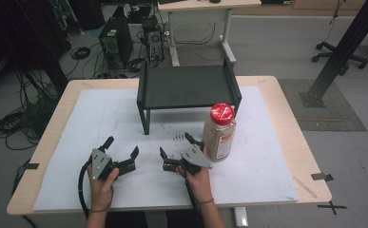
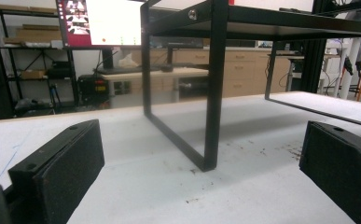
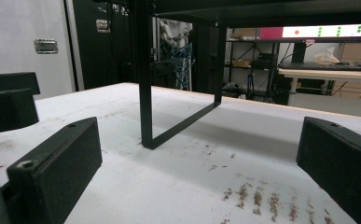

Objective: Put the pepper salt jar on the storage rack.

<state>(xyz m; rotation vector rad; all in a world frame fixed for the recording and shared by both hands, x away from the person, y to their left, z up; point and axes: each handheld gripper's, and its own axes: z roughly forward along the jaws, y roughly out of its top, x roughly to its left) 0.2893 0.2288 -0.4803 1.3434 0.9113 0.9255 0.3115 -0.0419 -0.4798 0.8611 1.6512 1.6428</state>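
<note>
Both jaw sets spread wide, gripping nothing: left gripper [image 1: 121,153] lower left-centre, right gripper [image 1: 178,148] just beside the red-capped clear plastic spice jar [image 1: 219,132] at centre-right, black metal shelf rack [image 1: 187,88] above, open white mat [image 1: 267,166] toward the right edge.

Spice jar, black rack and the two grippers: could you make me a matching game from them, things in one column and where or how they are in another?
Things:
1. spice jar
2. black rack
3. left gripper
4. white sheet

Descriptions:
A. covers the tabletop
B. open, nothing between its jaws
C. red lid, beside the right gripper
D. stands at the table's far middle

Pairs: 1-C, 2-D, 3-B, 4-A
</note>
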